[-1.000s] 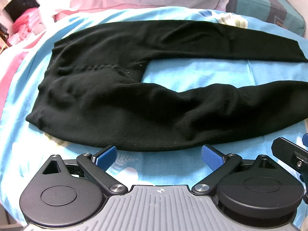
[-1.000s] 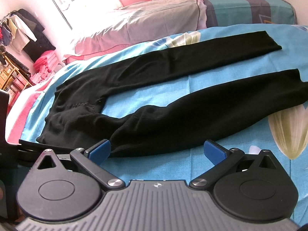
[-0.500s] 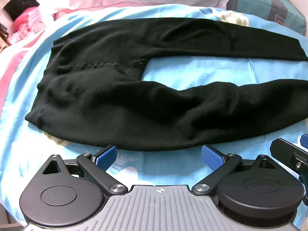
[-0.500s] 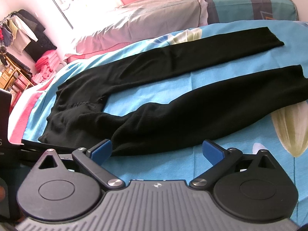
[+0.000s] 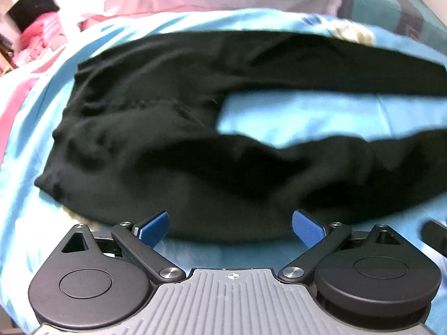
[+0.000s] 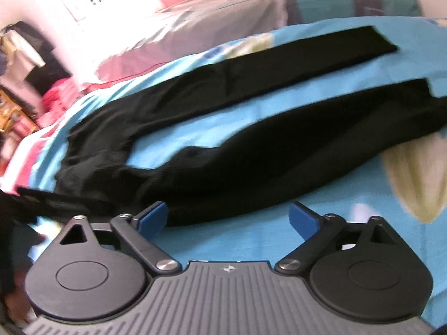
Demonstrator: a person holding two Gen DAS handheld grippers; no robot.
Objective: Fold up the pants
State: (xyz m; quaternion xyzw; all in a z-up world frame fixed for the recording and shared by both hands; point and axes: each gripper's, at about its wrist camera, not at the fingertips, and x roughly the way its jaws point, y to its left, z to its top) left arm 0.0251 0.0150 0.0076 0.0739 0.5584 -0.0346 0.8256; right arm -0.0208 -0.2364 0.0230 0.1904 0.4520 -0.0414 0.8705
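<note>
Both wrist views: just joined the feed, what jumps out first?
The black pants lie spread flat across the blue floral bedsheet, legs parted in a V with sheet showing between them. The left gripper and right gripper sit open at the near leg's edge, gripping nothing.

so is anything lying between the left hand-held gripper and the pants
Nothing visible. The left hand-held gripper is open just short of the near edge of the pants, with only bare blue sheet between them. The pants lie spread flat with nothing on top.
</note>
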